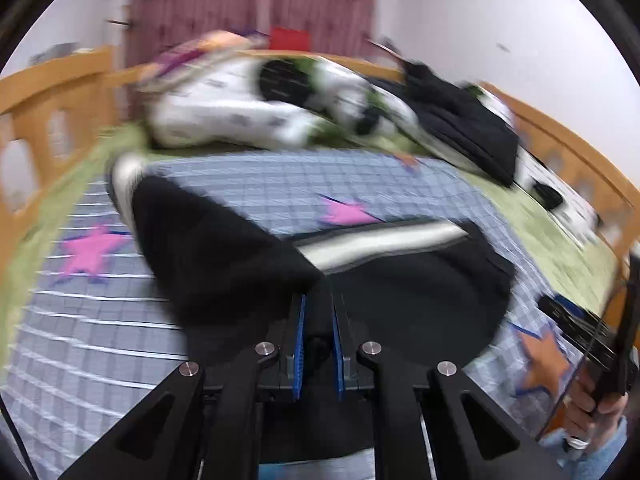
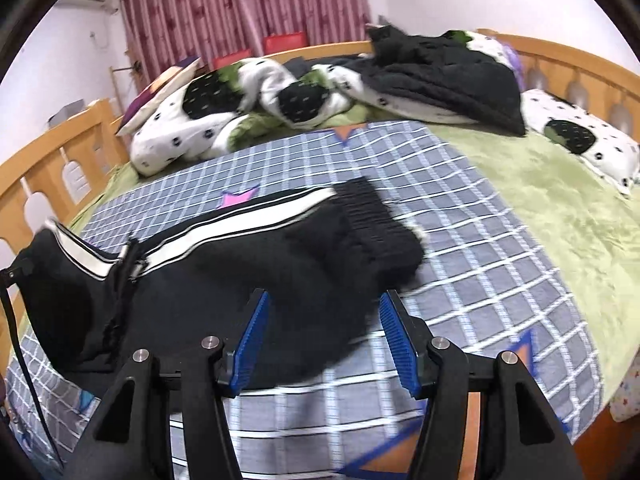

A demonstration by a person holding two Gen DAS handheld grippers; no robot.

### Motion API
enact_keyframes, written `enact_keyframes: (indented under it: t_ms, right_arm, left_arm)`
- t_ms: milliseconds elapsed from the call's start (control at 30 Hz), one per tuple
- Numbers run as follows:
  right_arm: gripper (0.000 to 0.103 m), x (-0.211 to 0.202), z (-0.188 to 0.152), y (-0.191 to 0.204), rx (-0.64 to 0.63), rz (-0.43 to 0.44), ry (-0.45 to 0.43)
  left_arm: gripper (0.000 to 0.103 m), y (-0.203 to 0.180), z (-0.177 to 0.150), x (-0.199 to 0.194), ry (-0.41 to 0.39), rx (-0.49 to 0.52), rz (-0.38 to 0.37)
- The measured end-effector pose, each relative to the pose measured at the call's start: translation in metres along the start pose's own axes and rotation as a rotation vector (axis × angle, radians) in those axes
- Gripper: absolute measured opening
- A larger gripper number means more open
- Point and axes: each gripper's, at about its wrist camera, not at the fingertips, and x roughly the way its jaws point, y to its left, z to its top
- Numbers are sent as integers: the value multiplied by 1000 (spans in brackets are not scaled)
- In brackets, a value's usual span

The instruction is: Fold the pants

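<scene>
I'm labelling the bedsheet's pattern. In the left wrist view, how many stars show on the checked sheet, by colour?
Pink stars: 2
Orange stars: 2
Total: 4

The whole left wrist view is smeared by motion blur, so the bedding heaped beyond the black pants [image 1: 224, 248] cannot be made out in detail. Near the pants, the left hand-held gripper [image 1: 319, 312] hides whatever cloth its closed tips pinch. To the right of the pants, a person's hand [image 1: 592, 408] is cut off by the picture's rim.
</scene>
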Motion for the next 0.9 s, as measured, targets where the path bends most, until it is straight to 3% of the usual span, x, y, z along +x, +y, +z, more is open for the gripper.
enact_keyframes:
  t_ms: [133, 200, 300, 367, 467, 533, 633, 667, 733, 900]
  right_arm:
    - [57, -6, -1, -24, 74, 11, -5]
    - [57, -7, -1, -31, 106, 20, -4]
    - [57, -7, 0, -33, 123, 30, 5]
    - [57, -4, 0, -28, 112, 47, 13]
    - [57, 2, -2, -13, 73, 97, 34]
    - [57, 9, -4, 4, 47, 151, 64]
    - [57, 24, -8, 30, 42, 267, 126]
    - [57, 31, -10, 43, 41, 323, 158]
    - [57, 41, -15, 64, 25, 383, 199]
    - [57, 73, -36, 114, -26, 438, 301]
  left_arm:
    - [11, -55, -24, 46, 83, 52, -56]
    - [11, -64, -39, 69, 134, 48, -78]
    - [12, -60, -46, 64, 127, 59, -104]
    - [16, -49, -47, 43, 97, 74, -135]
    - [36, -27, -45, 9, 74, 104, -192]
    - [49, 0, -49, -12, 25, 82, -114]
    - [61, 37, -60, -29, -23, 31, -119]
    - [64, 50, -66, -30, -21, -3, -88]
    - [64, 73, -76, -25, 5, -81, -58]
    - [64, 111, -106, -6, 102, -207, -80]
